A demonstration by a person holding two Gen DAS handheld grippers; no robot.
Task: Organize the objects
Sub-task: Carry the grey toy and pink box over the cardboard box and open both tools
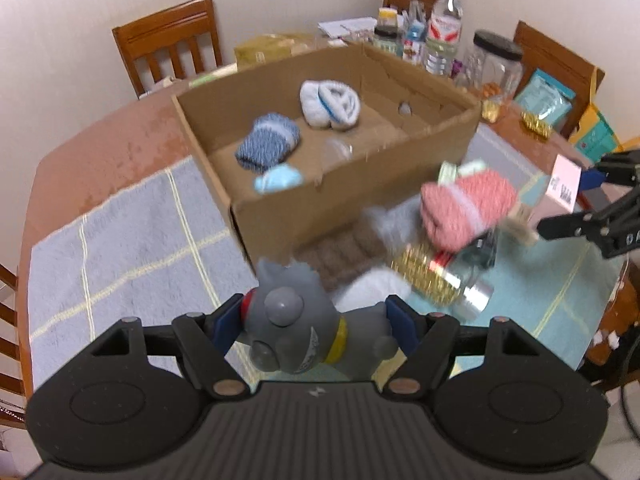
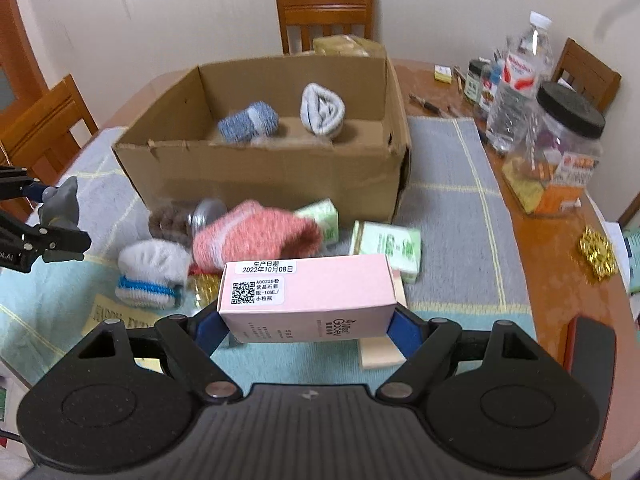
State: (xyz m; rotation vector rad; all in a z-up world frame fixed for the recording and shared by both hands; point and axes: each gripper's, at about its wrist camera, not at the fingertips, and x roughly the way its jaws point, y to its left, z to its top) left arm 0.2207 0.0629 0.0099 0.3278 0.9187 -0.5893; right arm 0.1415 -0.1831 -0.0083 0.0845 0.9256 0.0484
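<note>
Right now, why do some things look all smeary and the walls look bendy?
Left wrist view: the pink sock and gold ribbon smear with motion blur; the grey toy in the left claw stays sharper. Right wrist view: the pink box label reads crisply. Both fisheye views curve the edges.

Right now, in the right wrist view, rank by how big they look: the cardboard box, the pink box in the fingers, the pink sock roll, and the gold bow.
1. cardboard box
2. pink box, though nearness to the camera inflates it
3. pink sock roll
4. gold bow
</note>
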